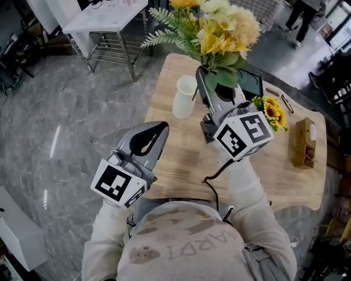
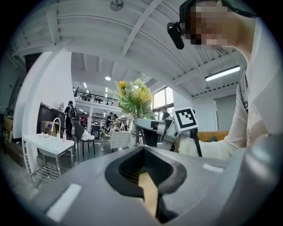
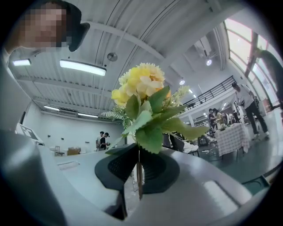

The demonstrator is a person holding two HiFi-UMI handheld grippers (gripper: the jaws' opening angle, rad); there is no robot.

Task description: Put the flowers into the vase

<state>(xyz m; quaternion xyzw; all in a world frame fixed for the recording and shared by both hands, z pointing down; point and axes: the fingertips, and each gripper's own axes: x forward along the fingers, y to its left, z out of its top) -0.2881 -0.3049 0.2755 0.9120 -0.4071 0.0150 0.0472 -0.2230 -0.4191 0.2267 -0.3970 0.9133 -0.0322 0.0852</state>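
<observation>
My right gripper [image 1: 207,77] is shut on the stem of a bunch of yellow flowers [image 1: 219,30] with fern leaves, held over the far part of the wooden table [image 1: 181,159]. In the right gripper view the thin stem [image 3: 139,174] runs between the pads of the right gripper [image 3: 138,165], and the blooms [image 3: 143,86] rise above them. The white vase [image 1: 184,97] stands upright just left of that gripper. My left gripper [image 1: 158,131] hovers over the table's near left side, shut and empty; in its own view the left gripper [image 2: 148,178] points towards the bunch [image 2: 135,97].
A sunflower [image 1: 272,112] lies on the table to the right, beside a black tablet [image 1: 251,83] and a pen [image 1: 287,103]. A wooden box [image 1: 303,144] stands near the right edge. A white side table [image 1: 104,16] stands on the grey floor at far left.
</observation>
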